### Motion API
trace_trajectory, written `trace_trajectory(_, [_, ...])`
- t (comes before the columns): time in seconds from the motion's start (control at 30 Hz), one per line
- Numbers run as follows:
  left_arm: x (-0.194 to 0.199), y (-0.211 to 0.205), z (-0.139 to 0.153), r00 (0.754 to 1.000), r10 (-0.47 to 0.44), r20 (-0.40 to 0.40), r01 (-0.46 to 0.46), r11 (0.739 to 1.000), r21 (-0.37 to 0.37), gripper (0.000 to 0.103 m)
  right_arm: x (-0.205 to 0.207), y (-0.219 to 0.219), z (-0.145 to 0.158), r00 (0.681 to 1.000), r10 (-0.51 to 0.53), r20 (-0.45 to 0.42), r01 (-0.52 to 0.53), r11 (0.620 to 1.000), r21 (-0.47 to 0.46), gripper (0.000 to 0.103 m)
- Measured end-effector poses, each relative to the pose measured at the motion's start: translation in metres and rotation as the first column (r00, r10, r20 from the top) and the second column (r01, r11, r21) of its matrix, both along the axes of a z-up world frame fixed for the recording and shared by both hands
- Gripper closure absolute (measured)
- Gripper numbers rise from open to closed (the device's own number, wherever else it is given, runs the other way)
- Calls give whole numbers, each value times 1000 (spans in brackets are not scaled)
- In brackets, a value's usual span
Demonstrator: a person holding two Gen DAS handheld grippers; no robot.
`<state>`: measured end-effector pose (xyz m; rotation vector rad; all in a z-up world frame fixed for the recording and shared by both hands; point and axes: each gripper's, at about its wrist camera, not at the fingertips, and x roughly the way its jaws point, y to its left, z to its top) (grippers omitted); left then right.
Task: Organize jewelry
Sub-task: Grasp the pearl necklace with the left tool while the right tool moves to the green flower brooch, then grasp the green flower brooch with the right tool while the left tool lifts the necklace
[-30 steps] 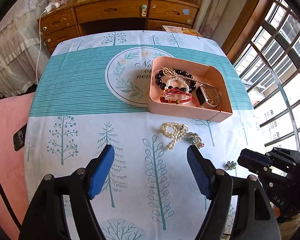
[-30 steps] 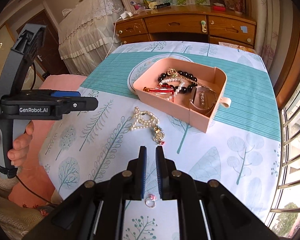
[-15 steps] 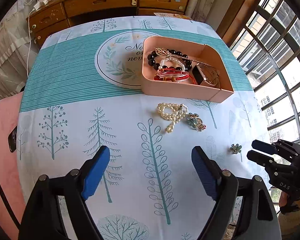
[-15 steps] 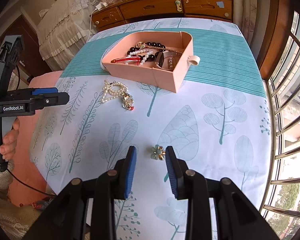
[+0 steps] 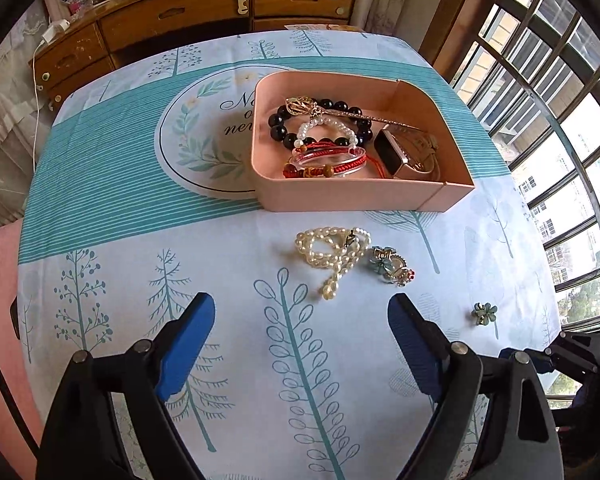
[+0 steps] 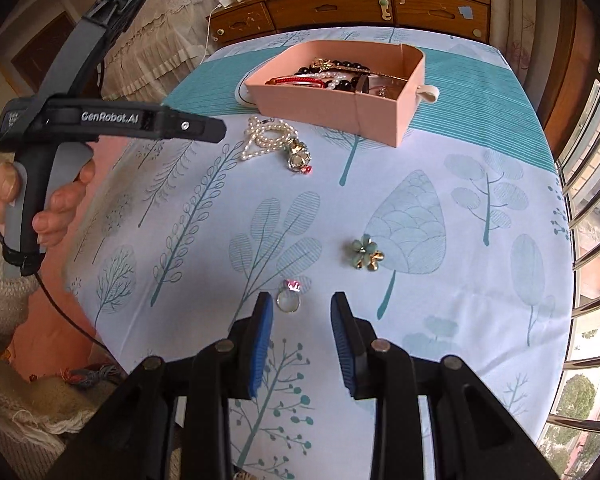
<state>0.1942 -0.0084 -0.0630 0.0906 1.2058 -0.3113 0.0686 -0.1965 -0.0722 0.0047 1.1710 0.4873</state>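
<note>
both grippers sit lower and closer over the tabletop (image 5: 112, 264) than a second ago, and the right gripper (image 6: 302, 312), which was nearly pinched together, has just been opening; its fingers now stand narrowly apart with nothing between them. a small ring with a pink stone (image 6: 288, 298) lies just ahead of its left finger, apart from it, and a green and gold flower piece (image 6: 365, 254) lies a little further on to the right. the left gripper (image 5: 302, 316) has also just been opening; its fingers stand wide and hold nothing. ahead of it a pearl strand (image 5: 334, 252) and a teal charm (image 5: 392, 266) lie side by side on the cloth, near the pink box (image 5: 352, 198), which holds bracelets and a watch.
</note>
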Motion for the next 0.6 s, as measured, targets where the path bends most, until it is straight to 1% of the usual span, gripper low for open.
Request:
trace_trajectory(0.1, [10,-6,-7,1000,-7,-7,7,1000,2,21,-1,6,-5,1000,15,-3,-15,1000,-1,73])
trace_trajectory(0.27, [29,-12,-25,998,2,-70,-3,1000,-16,40,4,8,-9,1000,13,-14,-13,999,33,73])
trace_trajectory(0.4, [37,-16,-34,996,5,-92,-7,1000,-23,41,10,8,-10,1000,9,-17,-8,999,47,73])
trace_trajectory(0.43, [38,-17,-36,996,5,-91,-7,1000,-23,47,11,8,-10,1000,7,-18,-6,999,48,73])
trace_trajectory(0.47, [39,-18,-38,995,2,-97,-5,1000,-25,61,13,8,-11,1000,6,-21,-5,999,50,73])
trace_trajectory(0.5, [41,-19,-40,994,-2,-109,-1,1000,-29,70,13,8,-12,1000,6,-24,-5,999,53,73])
trace_trajectory(0.53, [43,-19,-43,992,-2,-124,-3,999,-36,89,15,8,-12,1000,6,-25,-5,999,52,73])
trace_trajectory(0.57, [43,-17,-43,992,2,-126,-10,998,-58,91,15,9,-12,1000,5,-26,-4,999,51,73])
trace_trajectory(0.6, [45,-16,-43,991,11,-130,-19,998,-57,93,15,8,-12,1000,5,-27,-4,999,52,73])
